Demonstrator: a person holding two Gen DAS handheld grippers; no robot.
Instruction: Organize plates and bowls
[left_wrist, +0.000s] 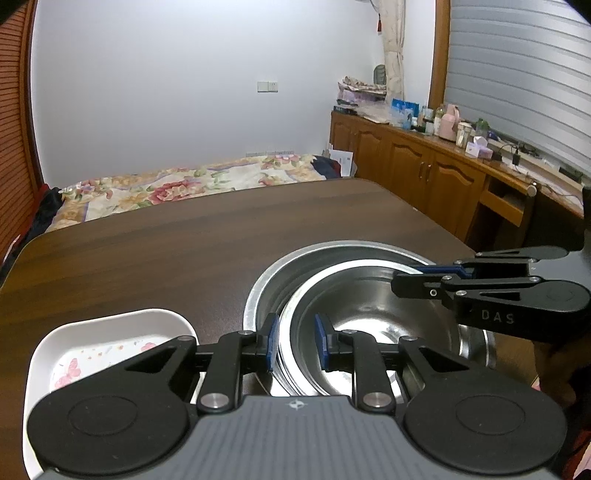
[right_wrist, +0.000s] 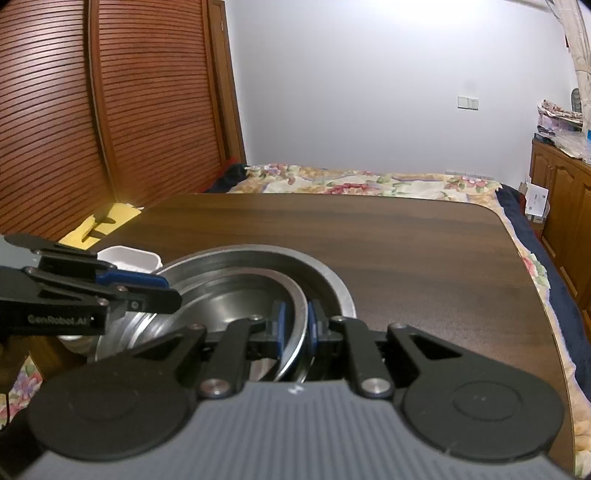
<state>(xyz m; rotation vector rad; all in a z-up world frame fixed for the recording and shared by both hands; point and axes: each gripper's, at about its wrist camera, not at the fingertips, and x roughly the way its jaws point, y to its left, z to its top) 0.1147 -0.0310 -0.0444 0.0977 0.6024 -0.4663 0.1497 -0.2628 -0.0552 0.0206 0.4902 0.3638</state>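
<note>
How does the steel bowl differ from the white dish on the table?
The steel bowl is round, shiny metal; the white dish is squarish with rounded corners and matte white. The bowl is plain inside, while the dish has a butterfly and flower print. The bowl sits tilted inside a larger steel basin with both tongs, left and right, on its rim; the dish lies flat, untouched. Both rest on the wooden table.

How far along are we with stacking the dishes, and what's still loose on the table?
Looks done: nothing I can confirm yet. In hand: the smaller steel bowl sits tilted inside the larger steel bowl, with the left gripper and right gripper each clamped on its rim from opposite sides. Left: seat it flat, then deal with the white floral dish, standing apart on the table.
</note>
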